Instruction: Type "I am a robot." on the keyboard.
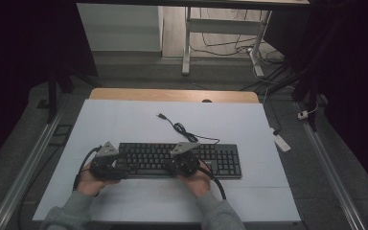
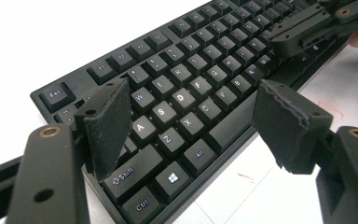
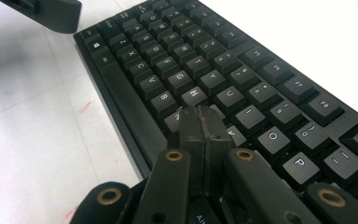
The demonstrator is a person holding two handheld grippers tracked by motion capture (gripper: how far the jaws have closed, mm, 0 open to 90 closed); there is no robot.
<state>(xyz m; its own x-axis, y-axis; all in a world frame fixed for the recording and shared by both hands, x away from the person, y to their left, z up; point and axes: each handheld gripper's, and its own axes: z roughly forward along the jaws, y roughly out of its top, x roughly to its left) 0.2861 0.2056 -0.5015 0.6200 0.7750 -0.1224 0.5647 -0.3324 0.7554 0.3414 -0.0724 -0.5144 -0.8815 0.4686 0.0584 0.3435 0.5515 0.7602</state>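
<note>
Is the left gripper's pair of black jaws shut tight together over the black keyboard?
No: the left gripper has its jaws standing wide apart, with the black keyboard's keys visible between them.

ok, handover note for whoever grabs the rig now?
Left gripper: open, jaws astride the keyboard's left end, above the A/S/Z keys, nothing held.
Right gripper: shut, empty, tips over the keys near J/N; contact unclear.
Keyboard lies flat on the white mat, its cable unplugged and trailing toward the far edge.
Done: both grippers brought to the keyboard.
Left: probably pressing keys with the shut right tips; nothing shows a key pressed yet.
</note>
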